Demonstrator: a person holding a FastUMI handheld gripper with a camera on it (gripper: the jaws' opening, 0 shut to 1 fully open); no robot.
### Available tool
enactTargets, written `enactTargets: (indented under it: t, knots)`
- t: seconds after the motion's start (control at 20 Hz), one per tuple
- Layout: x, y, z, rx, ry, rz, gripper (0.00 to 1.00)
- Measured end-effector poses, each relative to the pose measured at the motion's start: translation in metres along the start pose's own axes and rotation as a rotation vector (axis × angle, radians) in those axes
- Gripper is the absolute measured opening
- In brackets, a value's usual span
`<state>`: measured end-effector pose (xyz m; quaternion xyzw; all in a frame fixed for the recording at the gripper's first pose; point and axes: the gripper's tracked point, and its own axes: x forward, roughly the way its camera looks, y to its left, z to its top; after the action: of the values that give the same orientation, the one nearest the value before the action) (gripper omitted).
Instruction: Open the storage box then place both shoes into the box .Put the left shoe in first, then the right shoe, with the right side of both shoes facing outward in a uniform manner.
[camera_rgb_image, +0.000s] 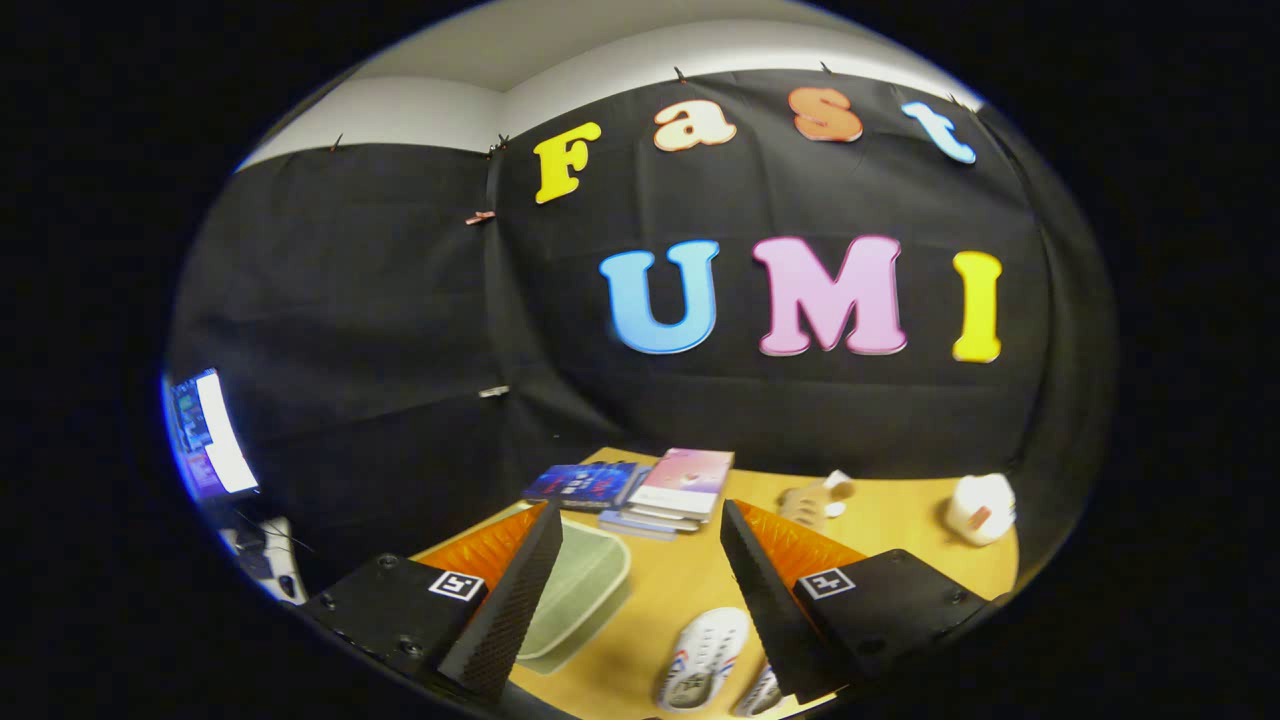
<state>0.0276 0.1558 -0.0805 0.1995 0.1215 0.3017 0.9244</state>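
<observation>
With the claw (640, 560) held apart and empty above the wooden worktop (690, 590), the translucent lidded storage box (575, 590) at near left should be approached squarely at its lid edge.

Dim booth, warm overhead light on tabletop (900, 520), strong fisheye edge warping

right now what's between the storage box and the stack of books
In the gripper view, only bare wooden table lies between the storage box and the stack of books. The open fingers hold nothing, with a white shoe between them.
</observation>
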Motion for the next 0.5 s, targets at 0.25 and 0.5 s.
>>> enactTargets:
  t: [0.25,0.5]
  knots:
    - [0.039,0.021,-0.05,0.4,0.148,0.276,0.98]
    - [0.075,0.009,-0.123,0.695,0.37,0.383,0.98]
